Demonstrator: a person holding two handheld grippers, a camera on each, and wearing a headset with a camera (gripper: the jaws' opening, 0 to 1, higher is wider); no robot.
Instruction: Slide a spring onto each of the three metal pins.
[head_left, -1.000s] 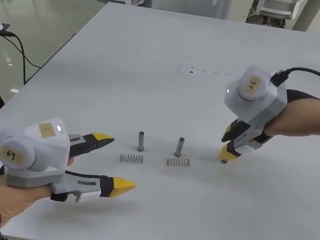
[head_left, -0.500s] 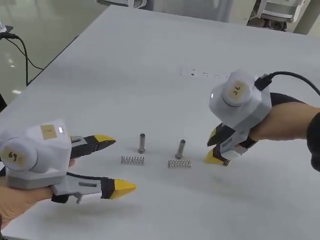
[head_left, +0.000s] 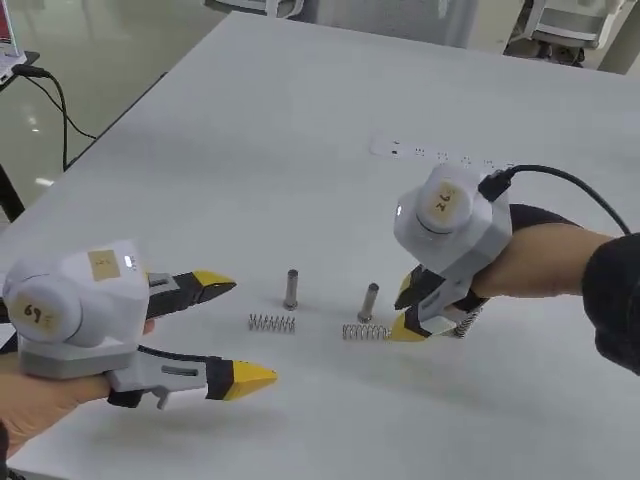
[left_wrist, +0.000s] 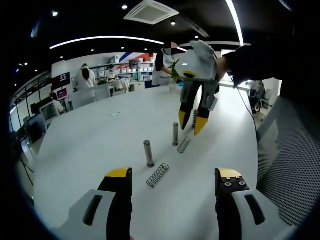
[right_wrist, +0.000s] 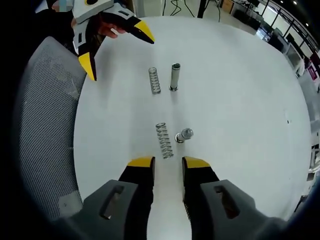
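I held my right gripper (head_left: 405, 308) low over the table (head_left: 300, 150), wrist bent and the tool tipped steeply down, so that its yellow tips aimed at the end of the right-hand spring (head_left: 364, 331). Its jaws stood a little apart with nothing between them, and the spring lay just ahead of the tips. I judged this to be the lining-up for picking that spring. It lay flat beside the foot of the right-hand pin (head_left: 369, 301), which stood upright and bare. The left-hand spring (head_left: 272, 322) lay the same way by the left-hand pin (head_left: 291, 288), each spring handy to its own pin. My left gripper (head_left: 232, 330) sat level near the table, jaws spread wide and empty, pointing at that left pair from a little way back, probably to leave the right one room.
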